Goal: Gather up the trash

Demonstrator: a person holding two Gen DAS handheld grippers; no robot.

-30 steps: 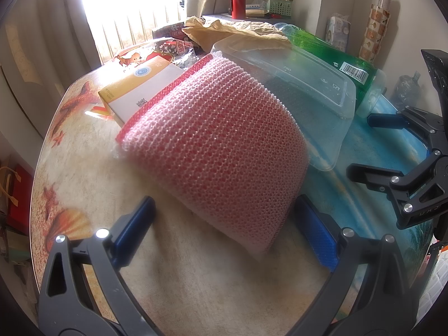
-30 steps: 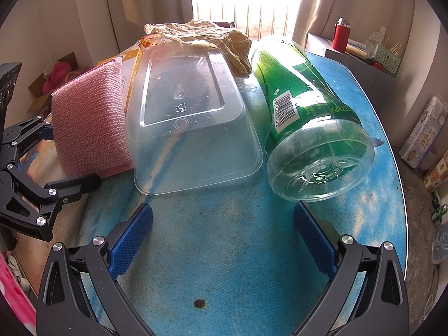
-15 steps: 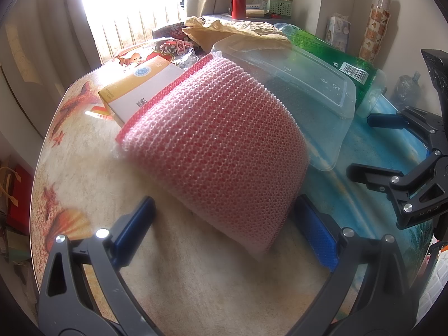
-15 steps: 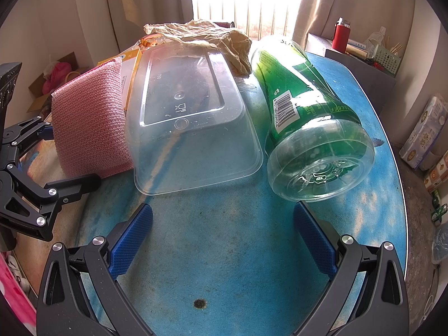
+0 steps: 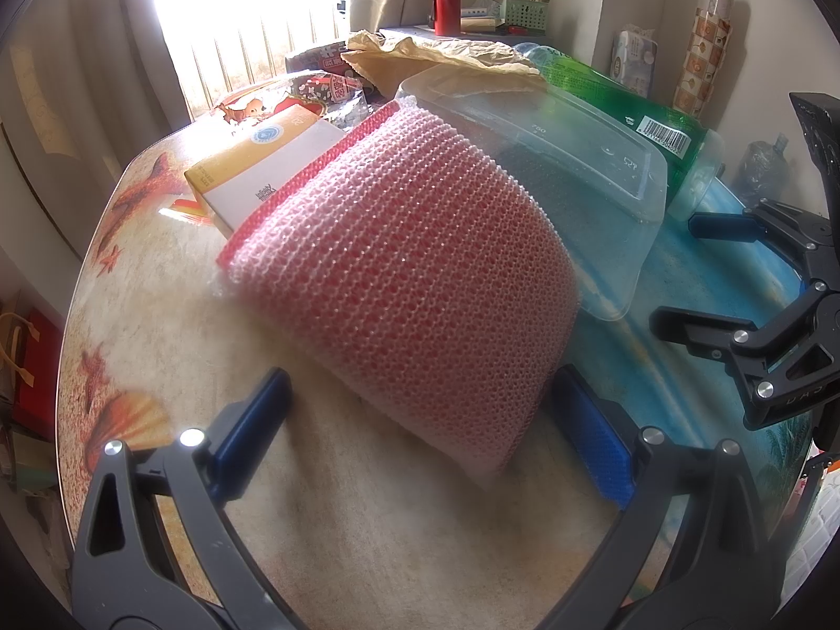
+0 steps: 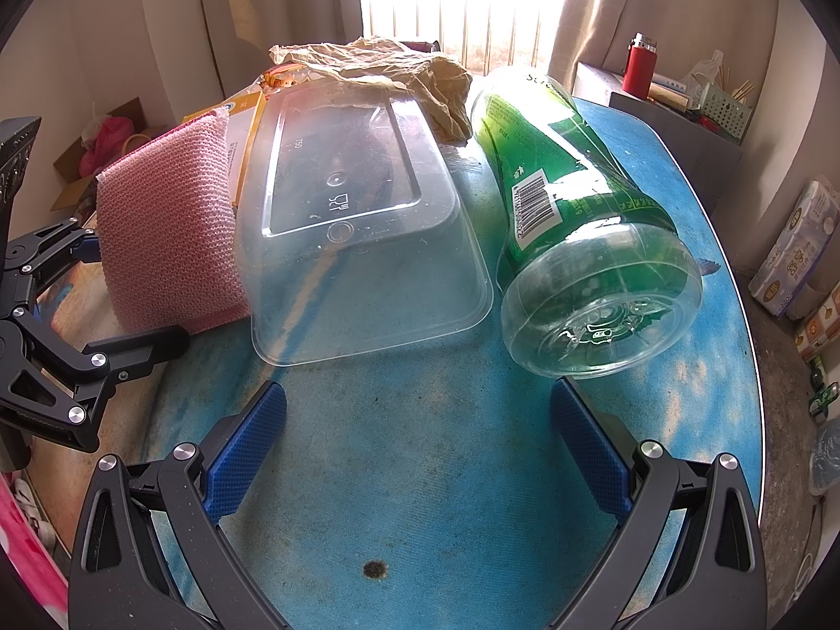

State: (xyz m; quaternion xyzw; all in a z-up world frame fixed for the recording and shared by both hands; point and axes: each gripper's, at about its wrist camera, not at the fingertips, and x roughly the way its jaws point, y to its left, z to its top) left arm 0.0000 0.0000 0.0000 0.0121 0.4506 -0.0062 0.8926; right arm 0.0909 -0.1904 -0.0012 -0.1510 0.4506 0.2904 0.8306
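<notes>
Trash lies bunched across the middle of the round table with a beach-print cover. Pink knitted mesh pad, leaning on a yellow-and-white cardboard box and touching a clear plastic food container, which sits upside down. Beside that, a green plastic bottle on its side, clear base toward the right wrist camera. Crumpled brown paper behind the container.

Left gripper: blue-padded fingers spread wide, the near end of the pink pad between them, no contact visible. Right gripper: fingers likewise wide apart, empty, low over bare cover just short of the container and bottle. Red flask on a grey side cabinet by the window.
</notes>
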